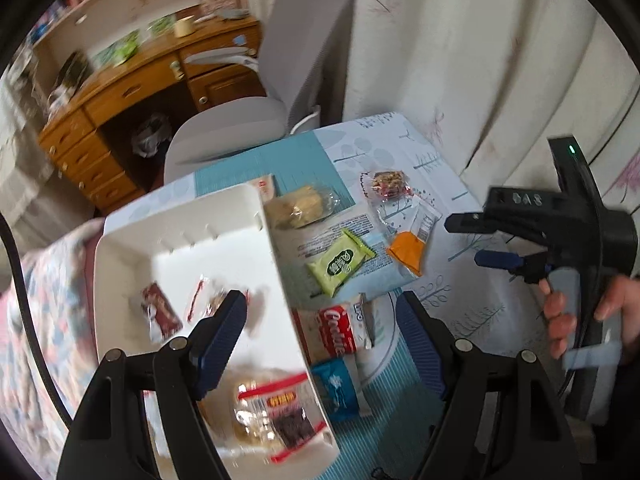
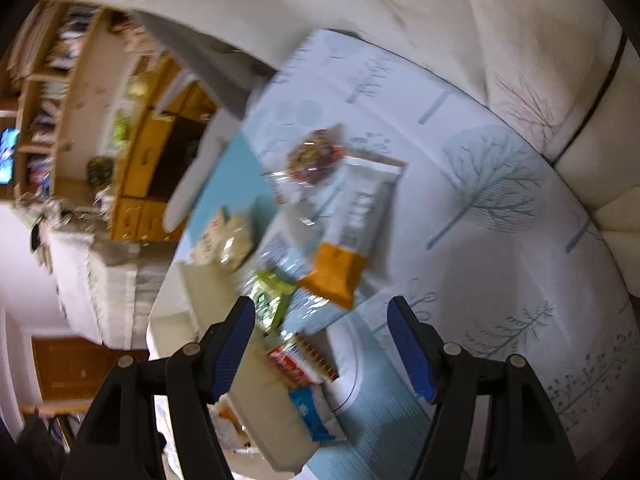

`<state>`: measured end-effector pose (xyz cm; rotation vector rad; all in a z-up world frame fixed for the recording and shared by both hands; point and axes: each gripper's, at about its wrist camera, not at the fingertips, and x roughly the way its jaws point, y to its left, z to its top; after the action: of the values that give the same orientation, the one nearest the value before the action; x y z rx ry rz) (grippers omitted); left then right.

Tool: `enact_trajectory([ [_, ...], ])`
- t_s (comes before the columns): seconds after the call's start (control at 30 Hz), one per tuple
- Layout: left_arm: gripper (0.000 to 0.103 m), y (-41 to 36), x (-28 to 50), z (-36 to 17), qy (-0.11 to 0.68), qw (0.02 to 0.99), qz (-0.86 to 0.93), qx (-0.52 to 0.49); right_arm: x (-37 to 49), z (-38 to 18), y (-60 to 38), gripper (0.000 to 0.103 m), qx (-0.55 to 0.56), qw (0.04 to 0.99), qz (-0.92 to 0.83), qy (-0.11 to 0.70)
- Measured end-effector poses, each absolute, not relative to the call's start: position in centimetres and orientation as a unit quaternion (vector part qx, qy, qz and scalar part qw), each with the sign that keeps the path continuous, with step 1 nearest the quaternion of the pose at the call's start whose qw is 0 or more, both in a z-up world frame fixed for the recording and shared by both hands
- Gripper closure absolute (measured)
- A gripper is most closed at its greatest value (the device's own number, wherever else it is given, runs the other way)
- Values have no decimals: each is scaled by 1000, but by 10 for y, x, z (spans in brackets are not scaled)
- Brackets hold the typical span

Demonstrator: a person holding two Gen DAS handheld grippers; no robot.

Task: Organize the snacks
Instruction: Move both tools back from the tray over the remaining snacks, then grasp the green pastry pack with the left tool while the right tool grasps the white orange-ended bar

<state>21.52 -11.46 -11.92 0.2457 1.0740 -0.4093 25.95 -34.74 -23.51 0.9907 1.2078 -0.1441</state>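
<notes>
L gripper (image 1: pixel 320 324): jaws apart, nothing between the pads, hanging over the right edge of the white tray (image 1: pixel 224 220). R gripper (image 2: pixel 320 336): jaws apart, empty, above the loose snacks; in the left wrist view it sits at far right, held by a hand (image 1: pixel 580 316).

Tray contents, nearest first: clear pack with red trim (image 1: pixel 280 412), then a dark red wrapper (image 1: pixel 160 314) and a small red-striped candy (image 1: pixel 196 300); both views blurred, so labels unreadable.

Just right of tray on the tablecloth (image 1: pixel 460 304): blue packet (image 1: pixel 336 388), red cookie pack (image 1: pixel 338 330) touching the tray wall. Further: green packet (image 1: pixel 340 266) lying on a printed flat pack, orange-and-white sachet (image 1: pixel 408 252) beside it. Beyond: cracker pack (image 1: pixel 298 208) on the teal mat (image 1: pixel 280 164), nut cluster pack (image 1: pixel 388 184) to its right.

Background: grey chair (image 1: pixel 240 128), wooden desk (image 1: pixel 132 88), curtain (image 1: pixel 460 60).
</notes>
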Motion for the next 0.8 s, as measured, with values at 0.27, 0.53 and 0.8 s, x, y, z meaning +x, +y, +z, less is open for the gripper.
enact_trajectory([
  [0.27, 27, -148, 237, -155, 503, 815, -228, 176, 295, -263, -353, 34, 431, 687, -106, 575],
  [0.53, 27, -169, 262, -190, 525, 796, -230, 193, 322, -281, -353, 34, 397, 684, -119, 601],
  [0.8, 27, -190, 270, -219, 539, 780, -230, 218, 336, -290, -347, 34, 363, 685, -105, 623],
])
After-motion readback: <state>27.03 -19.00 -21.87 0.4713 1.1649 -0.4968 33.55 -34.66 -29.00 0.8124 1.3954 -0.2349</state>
